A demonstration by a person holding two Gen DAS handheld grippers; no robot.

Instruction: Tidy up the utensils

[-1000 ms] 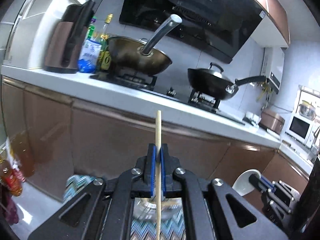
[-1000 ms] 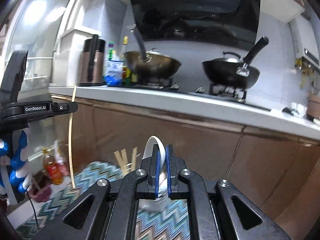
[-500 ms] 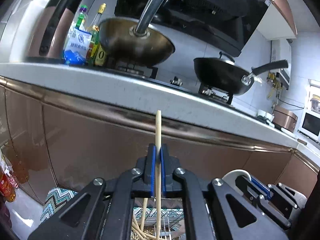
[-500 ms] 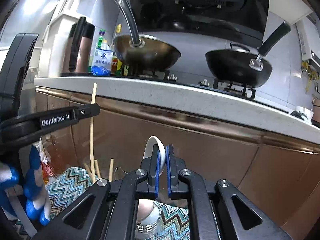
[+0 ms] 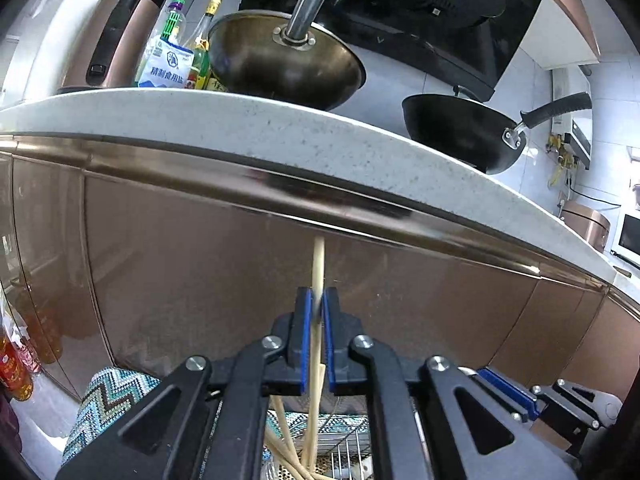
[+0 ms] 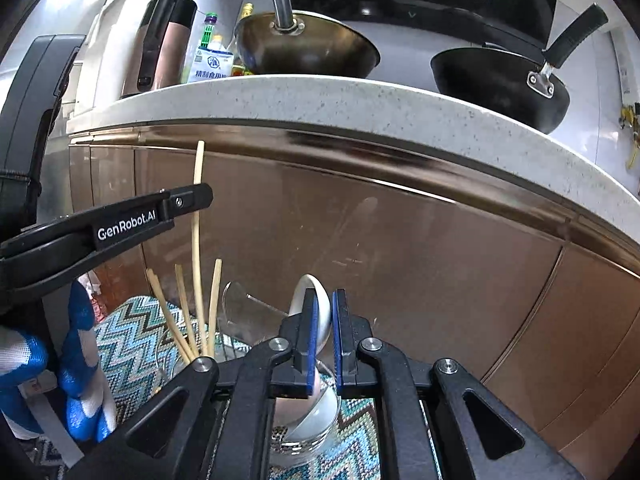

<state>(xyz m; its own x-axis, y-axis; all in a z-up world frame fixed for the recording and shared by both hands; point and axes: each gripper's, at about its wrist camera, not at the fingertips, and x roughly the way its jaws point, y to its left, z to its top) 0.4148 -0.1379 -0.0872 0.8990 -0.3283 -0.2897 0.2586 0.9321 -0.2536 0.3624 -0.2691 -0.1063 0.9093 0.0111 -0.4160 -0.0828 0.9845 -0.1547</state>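
Chopstick [image 5: 318,264], a light, stiff, smooth wooden stick, stands upright pinched near mid-length in the left gripper [image 5: 315,312], its lower end among other chopsticks [image 6: 180,312] in a holder below. The right gripper [image 6: 323,320], angled slightly down, clamps a fragile white ceramic spoon [image 6: 325,312] by its handle over a cup.

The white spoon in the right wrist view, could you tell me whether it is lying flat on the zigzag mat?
No, the white spoon stands upright between the pads of the right claw, above the zigzag mat.
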